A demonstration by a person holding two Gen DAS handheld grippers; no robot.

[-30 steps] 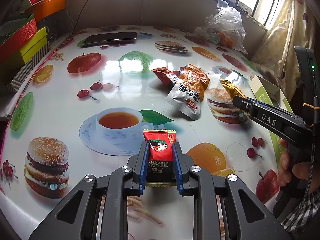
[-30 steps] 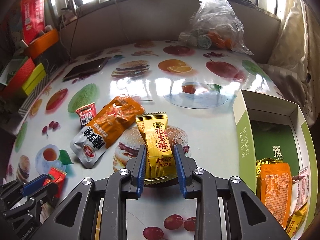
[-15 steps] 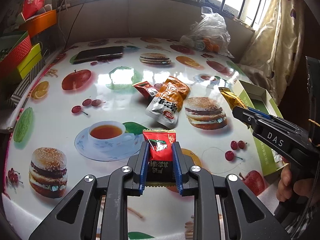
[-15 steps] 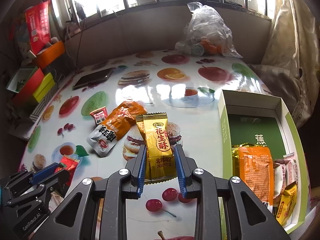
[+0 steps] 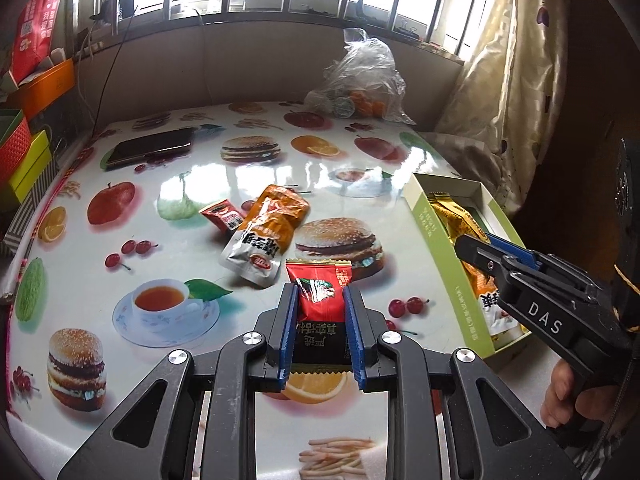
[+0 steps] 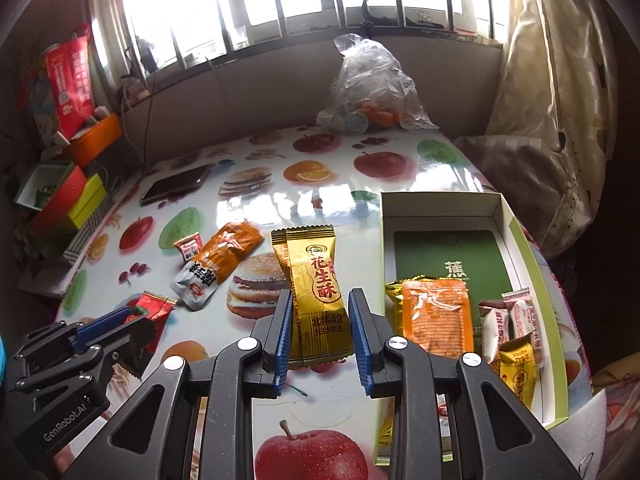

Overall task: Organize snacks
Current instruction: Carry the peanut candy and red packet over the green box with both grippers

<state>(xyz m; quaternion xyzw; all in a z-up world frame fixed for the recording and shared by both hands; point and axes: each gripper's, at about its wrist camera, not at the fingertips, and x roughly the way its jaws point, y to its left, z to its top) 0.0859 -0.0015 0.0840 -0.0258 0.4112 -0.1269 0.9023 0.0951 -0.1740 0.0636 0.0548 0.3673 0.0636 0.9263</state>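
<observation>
While the left gripper [image 5: 320,328] looks down its blue fingers [image 5: 287,332], they are clenched on a red packet [image 5: 320,300] held above the table [image 5: 100,280]. At 11 o'clock from it an orange pouch [image 5: 268,236] lies on the table, touching a small red sachet [image 5: 222,216] at its 10 o'clock. At 2 o'clock stands the green box [image 5: 448,272], and the right gripper [image 5: 476,244] reaches over it with a gold packet [image 5: 452,212] pinched in its tip. A phone [image 5: 152,150] lies at the far left, a plastic bag [image 5: 360,80] at the far edge.

From the right wrist, the right gripper [image 6: 320,332] grasps the gold packet [image 6: 316,280] upright between its fingers [image 6: 362,336], just left of the box [image 6: 556,320]. Inside the box's near end lie an orange pack [image 6: 434,316] and several small sweets [image 6: 516,332], possibly four; the edge blurs them. At 9 o'clock the left gripper [image 6: 132,322] holds the red packet [image 6: 154,310]. The pouch [image 6: 222,260] and sachet [image 6: 187,246] lie at 11 o'clock.
</observation>
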